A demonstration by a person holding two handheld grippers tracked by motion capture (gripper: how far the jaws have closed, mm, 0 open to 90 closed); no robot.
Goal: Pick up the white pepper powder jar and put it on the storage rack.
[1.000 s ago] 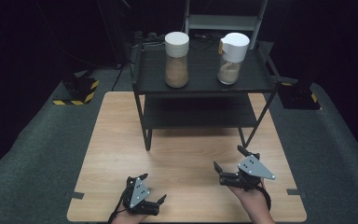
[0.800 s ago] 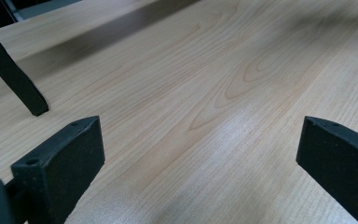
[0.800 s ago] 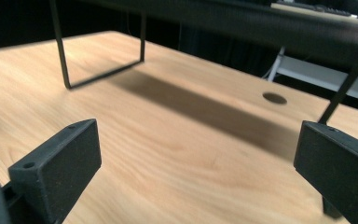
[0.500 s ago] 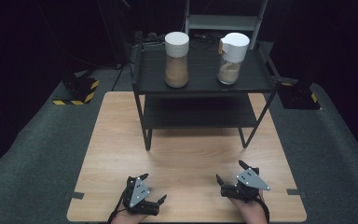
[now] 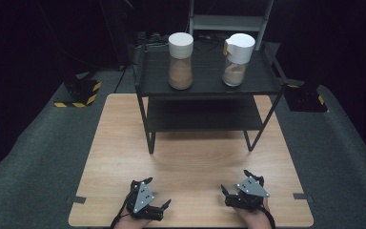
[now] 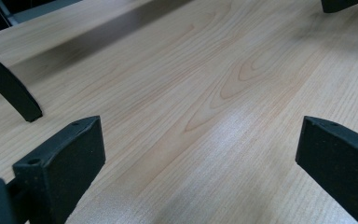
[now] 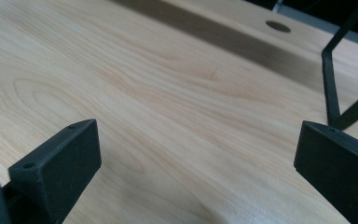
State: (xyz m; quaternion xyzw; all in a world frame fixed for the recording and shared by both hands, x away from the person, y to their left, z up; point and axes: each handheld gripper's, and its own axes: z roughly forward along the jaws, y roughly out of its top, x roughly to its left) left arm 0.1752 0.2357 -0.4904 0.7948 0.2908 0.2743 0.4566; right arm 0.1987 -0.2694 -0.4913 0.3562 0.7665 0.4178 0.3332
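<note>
High view: left gripper (image 5: 153,194) and right gripper (image 5: 239,184) rested on near table (image 5: 124,143) edge, well apart, long axes pointed forward toward rack (image 5: 205,86). Jaws of both spread wide, nothing held.

Two lidded jars (image 5: 180,67) (image 5: 236,66) of brown powder stand upright, apart, on the shelf top.

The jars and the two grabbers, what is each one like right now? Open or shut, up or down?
Left jar: upright on the top shelf, white lid on, part full of brown powder.
Right jar: upright on the same shelf, white lid on, part full of brown powder.
Left gripper: open, low over the table, holding nothing.
Right gripper: open, low over the table, holding nothing.
</note>
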